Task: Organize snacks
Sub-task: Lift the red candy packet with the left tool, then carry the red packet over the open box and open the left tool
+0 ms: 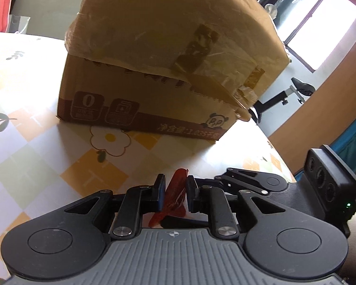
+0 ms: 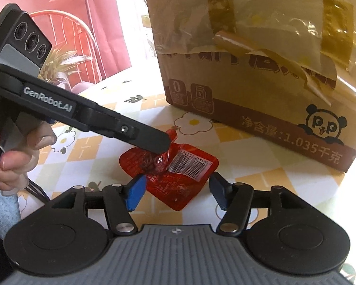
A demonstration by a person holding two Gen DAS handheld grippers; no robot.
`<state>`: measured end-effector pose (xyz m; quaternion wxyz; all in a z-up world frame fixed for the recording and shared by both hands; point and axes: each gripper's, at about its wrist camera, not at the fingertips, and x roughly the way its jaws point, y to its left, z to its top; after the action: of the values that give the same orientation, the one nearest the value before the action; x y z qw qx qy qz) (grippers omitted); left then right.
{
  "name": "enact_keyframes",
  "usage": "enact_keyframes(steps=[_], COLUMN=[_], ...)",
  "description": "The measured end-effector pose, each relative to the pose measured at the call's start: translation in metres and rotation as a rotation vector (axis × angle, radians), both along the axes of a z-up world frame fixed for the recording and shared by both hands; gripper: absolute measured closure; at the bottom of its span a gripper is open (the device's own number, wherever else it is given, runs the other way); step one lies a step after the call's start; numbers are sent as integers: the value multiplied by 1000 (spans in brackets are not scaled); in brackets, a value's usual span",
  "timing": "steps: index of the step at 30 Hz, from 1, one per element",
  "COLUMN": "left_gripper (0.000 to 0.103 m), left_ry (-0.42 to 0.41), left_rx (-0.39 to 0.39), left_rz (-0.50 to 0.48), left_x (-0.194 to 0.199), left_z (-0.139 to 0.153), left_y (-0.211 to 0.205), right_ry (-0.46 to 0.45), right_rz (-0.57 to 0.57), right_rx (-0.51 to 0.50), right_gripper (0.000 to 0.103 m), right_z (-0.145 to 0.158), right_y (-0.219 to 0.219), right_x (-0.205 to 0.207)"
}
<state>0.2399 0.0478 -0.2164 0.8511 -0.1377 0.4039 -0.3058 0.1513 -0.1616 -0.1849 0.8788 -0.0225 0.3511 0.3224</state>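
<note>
A red snack packet (image 2: 178,178) was clamped at one end by the left gripper (image 1: 175,193), its other end lying between the parted, untouching jaws of the right gripper (image 2: 175,191), just above the flowered tablecloth (image 2: 273,171). The pick-up step was judged in hand. Next, a lift over the taped cardboard box (image 2: 261,59) behind it was judged to be called for.

left hand-held gripper (image 1: 176,196) clamps red snack packet (image 1: 175,197) | cardboard box (image 1: 168,59) behind
</note>
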Motion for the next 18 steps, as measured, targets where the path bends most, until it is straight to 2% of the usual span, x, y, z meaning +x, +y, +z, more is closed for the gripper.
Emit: enact_keyframes(steps=[8, 11, 12, 13, 15, 18], left_gripper=[84, 83, 83, 83, 83, 83], left_ry=[24, 47, 55, 49, 50, 72], left_rx=[-40, -55, -51, -40, -39, -43], left_rz=[-10, -40, -54, -60, -61, -58], left_x=[-6, -7, -8, -9, -9, -7], left_z=[-3, -6, -7, -7, -8, -12], left_y=[-1, -5, -8, -11, -14, -15], right_ry=[-24, -27, -29, -31, -18, -20], right_rz=[3, -3, -5, -6, 0, 14], right_rx=[-37, -40, -44, -38, -35, -30], right_gripper=[38, 40, 43, 52, 55, 69], right_z=[-1, -1, -1, 0, 0, 0], right_y=[7, 8, 8, 8, 8, 8], right_x=[-4, -5, -6, -6, -6, -8])
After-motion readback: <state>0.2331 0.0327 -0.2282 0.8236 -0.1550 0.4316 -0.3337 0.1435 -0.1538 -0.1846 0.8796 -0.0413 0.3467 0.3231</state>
